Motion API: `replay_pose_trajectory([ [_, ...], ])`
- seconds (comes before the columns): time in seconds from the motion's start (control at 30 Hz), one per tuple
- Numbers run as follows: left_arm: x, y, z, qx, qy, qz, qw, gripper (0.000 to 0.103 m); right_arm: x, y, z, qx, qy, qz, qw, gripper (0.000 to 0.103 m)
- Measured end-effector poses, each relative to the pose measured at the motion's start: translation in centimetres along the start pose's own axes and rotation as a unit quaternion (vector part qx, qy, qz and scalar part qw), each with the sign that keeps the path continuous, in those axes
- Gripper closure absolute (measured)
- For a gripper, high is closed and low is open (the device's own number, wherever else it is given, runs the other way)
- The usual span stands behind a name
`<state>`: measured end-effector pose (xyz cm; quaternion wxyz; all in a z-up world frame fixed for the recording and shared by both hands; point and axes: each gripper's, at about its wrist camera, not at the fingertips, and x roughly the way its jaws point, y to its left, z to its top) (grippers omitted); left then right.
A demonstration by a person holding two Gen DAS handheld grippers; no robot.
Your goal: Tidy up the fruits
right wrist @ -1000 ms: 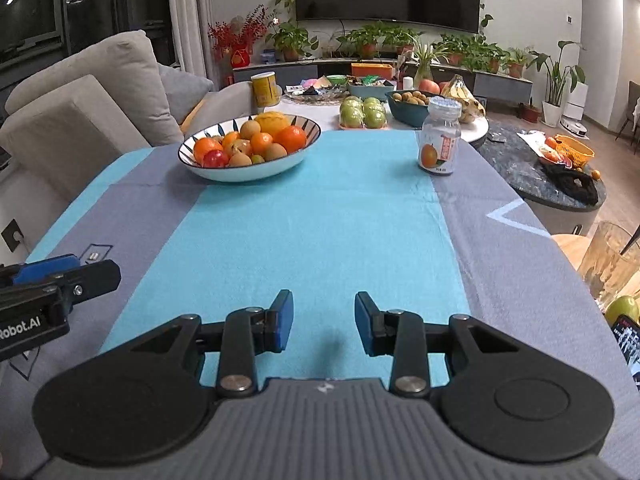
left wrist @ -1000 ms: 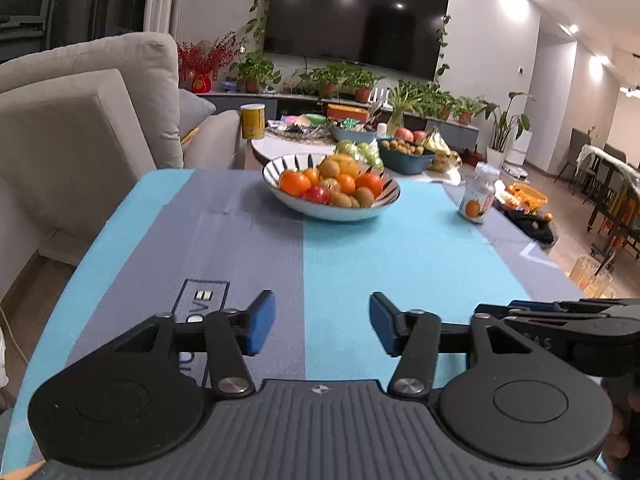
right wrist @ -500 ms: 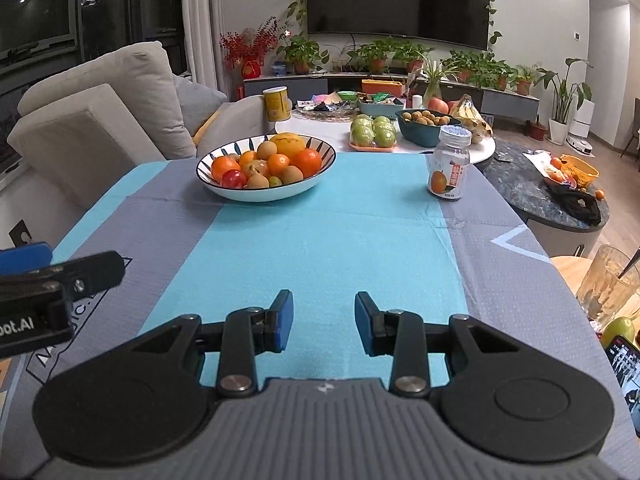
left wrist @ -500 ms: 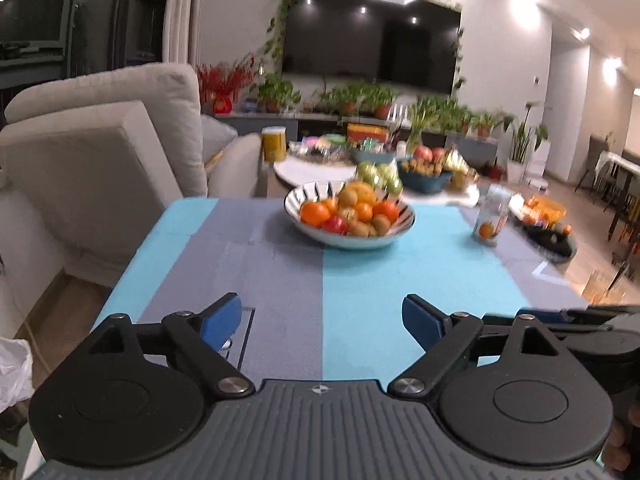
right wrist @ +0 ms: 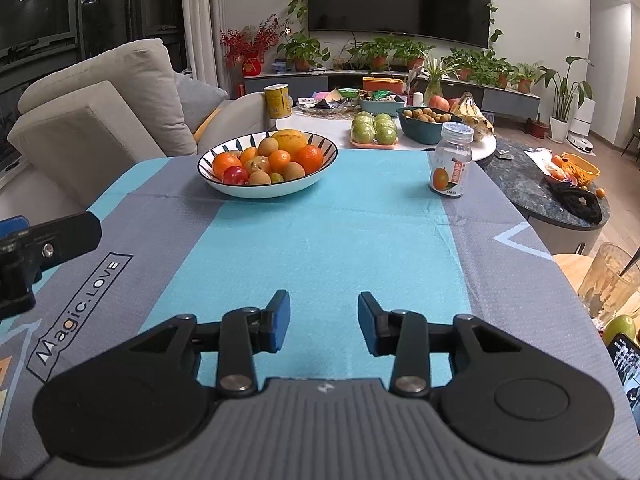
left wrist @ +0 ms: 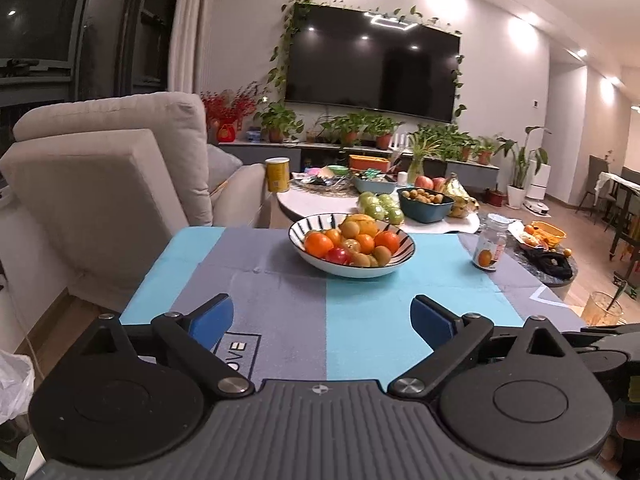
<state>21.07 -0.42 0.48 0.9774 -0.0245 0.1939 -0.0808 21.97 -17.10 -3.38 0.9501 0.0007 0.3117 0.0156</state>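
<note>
fruits (left wrist: 352, 242): we see oranges, a red one, brown-yellow round ones, heaped | holder: striped white bowl (left wrist: 320, 265), upright | place: far end of our table (right wrist: 320, 240), on the grey-turquoise cloth | untouched

Behind the striped white ceramic fruit bowl (right wrist: 267, 192), the small print on the clear plastic orange-label jar (right wrist: 449, 160) was unreadable; a phone (right wrist: 626, 364) was cut off.
</note>
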Motion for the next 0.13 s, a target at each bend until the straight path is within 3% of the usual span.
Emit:
replay_pose_trajectory([
  [0.13,0.01,-0.11,0.0,0.002,0.008,-0.001,1.0,0.008,-0.01,0.02,-0.01,0.0,-0.001,-0.001,1.0,0.054],
])
